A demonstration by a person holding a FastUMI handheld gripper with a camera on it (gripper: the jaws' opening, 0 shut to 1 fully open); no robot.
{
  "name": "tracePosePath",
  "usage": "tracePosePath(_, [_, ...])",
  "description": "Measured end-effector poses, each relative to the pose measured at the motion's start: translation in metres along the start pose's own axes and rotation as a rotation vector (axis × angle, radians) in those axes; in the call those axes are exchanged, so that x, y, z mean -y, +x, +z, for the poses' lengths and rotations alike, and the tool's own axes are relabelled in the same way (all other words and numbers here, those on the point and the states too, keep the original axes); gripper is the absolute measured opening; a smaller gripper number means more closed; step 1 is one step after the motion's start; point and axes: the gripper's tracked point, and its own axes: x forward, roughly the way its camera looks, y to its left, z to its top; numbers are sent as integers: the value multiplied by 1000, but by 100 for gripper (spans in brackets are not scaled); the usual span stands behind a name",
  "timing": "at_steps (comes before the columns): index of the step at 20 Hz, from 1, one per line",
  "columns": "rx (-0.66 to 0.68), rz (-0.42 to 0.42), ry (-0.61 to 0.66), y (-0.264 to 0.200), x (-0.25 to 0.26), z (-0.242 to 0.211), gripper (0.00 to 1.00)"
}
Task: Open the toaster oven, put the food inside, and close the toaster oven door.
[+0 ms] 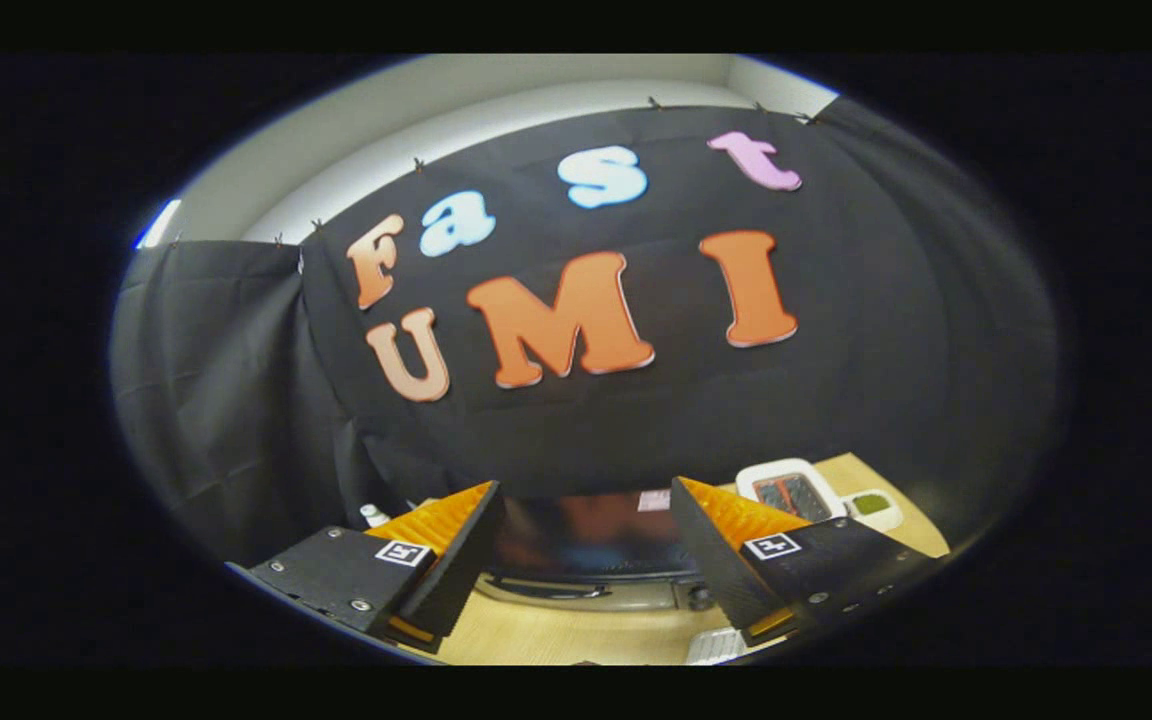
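Observation:
The toaster oven stands on the wooden table just ahead of my fingers, its dark glass door shut and its handle running along the lower edge of the glass. My gripper is open, with a wide gap between the fingers and nothing held; the oven's door shows through that gap. Beyond the right finger, a white tray holding dark and reddish food lies on the table. A small white dish with something green sits right beside it.
The wooden table stretches under the fingers. A small white object peeks out beside the left finger. Another white object lies on the table under the right finger. Black cloth walls close the booth behind and to the left.

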Motion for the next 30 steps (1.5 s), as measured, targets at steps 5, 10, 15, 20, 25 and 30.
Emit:
tracePosePath(5, [135,-74,-64,-26,17,65,98])
tracePosePath(10, [242,-78,-149,-50,7,110,98])
tracePosePath(15, [260,-93,-223,-57,-2,127,98])
tracePosePath(20, [298,-76,-227,-63,-8,137,98])
tracePosePath(25, [360,-82,-284,-67,-10,145,99])
tracePosePath(30, [394,-62,-290,-69,-16,147,99])
